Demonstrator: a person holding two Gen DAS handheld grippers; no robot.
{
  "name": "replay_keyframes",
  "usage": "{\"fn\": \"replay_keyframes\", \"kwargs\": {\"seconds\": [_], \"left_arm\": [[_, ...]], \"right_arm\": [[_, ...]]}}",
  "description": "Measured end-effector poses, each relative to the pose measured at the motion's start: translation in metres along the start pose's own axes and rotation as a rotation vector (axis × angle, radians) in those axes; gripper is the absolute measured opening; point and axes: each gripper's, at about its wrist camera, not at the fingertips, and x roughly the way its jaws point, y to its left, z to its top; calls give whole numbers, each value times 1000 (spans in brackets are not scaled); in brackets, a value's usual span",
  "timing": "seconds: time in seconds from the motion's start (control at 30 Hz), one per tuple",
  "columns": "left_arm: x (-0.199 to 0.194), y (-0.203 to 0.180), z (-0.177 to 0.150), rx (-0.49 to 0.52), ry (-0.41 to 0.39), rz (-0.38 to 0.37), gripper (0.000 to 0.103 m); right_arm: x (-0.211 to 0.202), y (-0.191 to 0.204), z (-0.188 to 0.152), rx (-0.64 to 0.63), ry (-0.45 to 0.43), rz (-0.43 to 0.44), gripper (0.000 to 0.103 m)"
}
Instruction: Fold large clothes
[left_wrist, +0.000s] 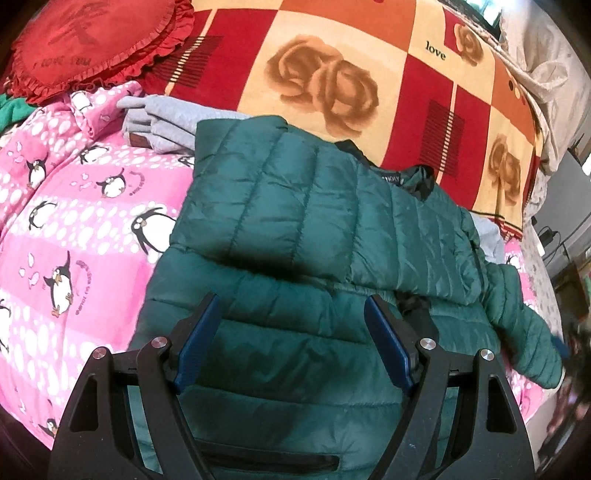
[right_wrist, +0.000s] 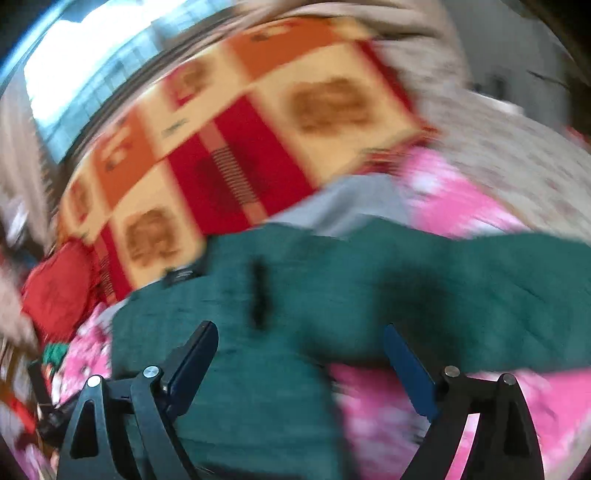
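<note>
**Green jacket flat on bed, both grippers over it, empty**

One green quilted jacket (left_wrist: 295, 229) lies on the pink penguin blanket (left_wrist: 74, 221). In the left wrist view its long axis runs lower left to upper right, collar (left_wrist: 406, 177) toward the checked rose blanket (left_wrist: 332, 74). One sleeve (left_wrist: 524, 332) trails right. Left gripper (left_wrist: 295, 343): jaws wide apart, gripping nothing. Right gripper (right_wrist: 301, 369): view blurred, jaws wide apart, empty. One red cushion (left_wrist: 92, 44); one grey garment (left_wrist: 159, 125).

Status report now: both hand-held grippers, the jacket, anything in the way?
Left hand-held gripper open above green jacket. Right hand-held gripper open, holding nothing. Grey garment beside jacket.
</note>
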Motion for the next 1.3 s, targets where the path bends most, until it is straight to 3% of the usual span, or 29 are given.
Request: {"fn": "replay_keyframes", "kwargs": {"seconds": [0.13,0.23,0.43,0.47,0.5,0.53,0.67,0.83,1.13,1.3], "left_arm": [[5,-10,-2,1,8,-8,80],[10,-21,-5,24,21,-9,80],[10,-37,-9,69,27,-3,80],[8,-37,-9,74,23,-1,80],[5,-37,-9,80,15,4,80],[3,-37,-8,84,8,11,80],[-4,-25,-2,54,-8,21,80],[-6,-11,1,16,-21,23,80],[-8,-8,-1,9,-22,1,80],[-15,3,3,-18,-42,-2,80]], "right_arm": [[-35,-99,-15,238,-50,-124,90],[-48,-147,-30,377,-70,-155,90],[-34,-176,-3,435,-136,-163,90],[-35,-172,2,415,-160,-151,89],[-35,-165,9,370,-180,-147,64],[-32,-158,17,323,-176,-179,30],[-22,-148,36,287,-163,-177,20],[-32,-101,46,196,-178,-32,15],[-4,62,77,-77,-113,231,12],[23,157,68,-226,-53,339,11]]}}
